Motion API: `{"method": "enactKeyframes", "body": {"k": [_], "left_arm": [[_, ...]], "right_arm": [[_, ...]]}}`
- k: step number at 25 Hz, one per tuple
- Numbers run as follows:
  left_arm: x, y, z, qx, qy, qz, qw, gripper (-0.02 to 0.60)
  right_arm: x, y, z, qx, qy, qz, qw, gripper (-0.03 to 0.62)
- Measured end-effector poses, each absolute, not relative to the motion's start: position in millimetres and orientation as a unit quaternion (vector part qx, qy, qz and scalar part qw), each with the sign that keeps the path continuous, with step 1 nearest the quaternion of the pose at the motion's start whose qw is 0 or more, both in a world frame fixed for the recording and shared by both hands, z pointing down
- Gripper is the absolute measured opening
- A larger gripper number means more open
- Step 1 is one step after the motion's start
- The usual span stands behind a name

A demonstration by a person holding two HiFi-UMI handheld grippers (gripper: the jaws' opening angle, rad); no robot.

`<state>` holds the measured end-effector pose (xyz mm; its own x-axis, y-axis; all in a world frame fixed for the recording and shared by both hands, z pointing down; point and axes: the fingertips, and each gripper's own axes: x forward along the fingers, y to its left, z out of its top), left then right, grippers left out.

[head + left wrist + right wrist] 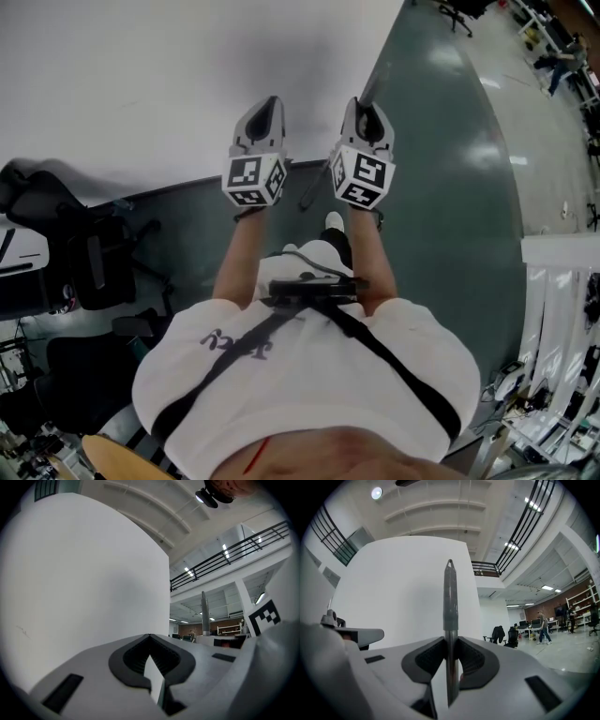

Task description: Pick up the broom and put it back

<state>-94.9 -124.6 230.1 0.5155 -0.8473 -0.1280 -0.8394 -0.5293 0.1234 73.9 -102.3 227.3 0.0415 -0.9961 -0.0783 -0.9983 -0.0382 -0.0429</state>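
Observation:
The broom's grey metal handle (pixel 450 602) stands upright between the jaws of my right gripper (pixel 450 641), which is shut on it; its tapered top ends against the white wall. In the left gripper view the same handle (pixel 205 613) rises to the right, beside the right gripper's marker cube (pixel 264 616). In the head view a dark length of the handle (pixel 316 186) slants down between the two forearms; the broom head is hidden. My left gripper (pixel 150 637) is shut with nothing in it. Both grippers, left (pixel 265 111) and right (pixel 368 112), are held side by side toward the wall.
A white wall (pixel 169 84) fills the space straight ahead. Black office chairs (pixel 66 244) stand at the left. Green floor (pixel 450 150) runs off to the right, with a white rack (pixel 558 309) at the far right. Chairs (pixel 506 634) and a walking person (pixel 542 627) are far off.

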Motion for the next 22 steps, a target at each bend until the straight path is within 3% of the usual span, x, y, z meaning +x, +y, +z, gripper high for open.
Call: {"method": "enactKeyframes", "body": {"k": [22], "left_arm": [[-32.5,-157.9,313.9,0.884,-0.461,-0.036,0.075,0.012]], "right_arm": [[148.5,-137.9,341.2,-0.763,0.639,-0.096,-0.029,0.094]]}}
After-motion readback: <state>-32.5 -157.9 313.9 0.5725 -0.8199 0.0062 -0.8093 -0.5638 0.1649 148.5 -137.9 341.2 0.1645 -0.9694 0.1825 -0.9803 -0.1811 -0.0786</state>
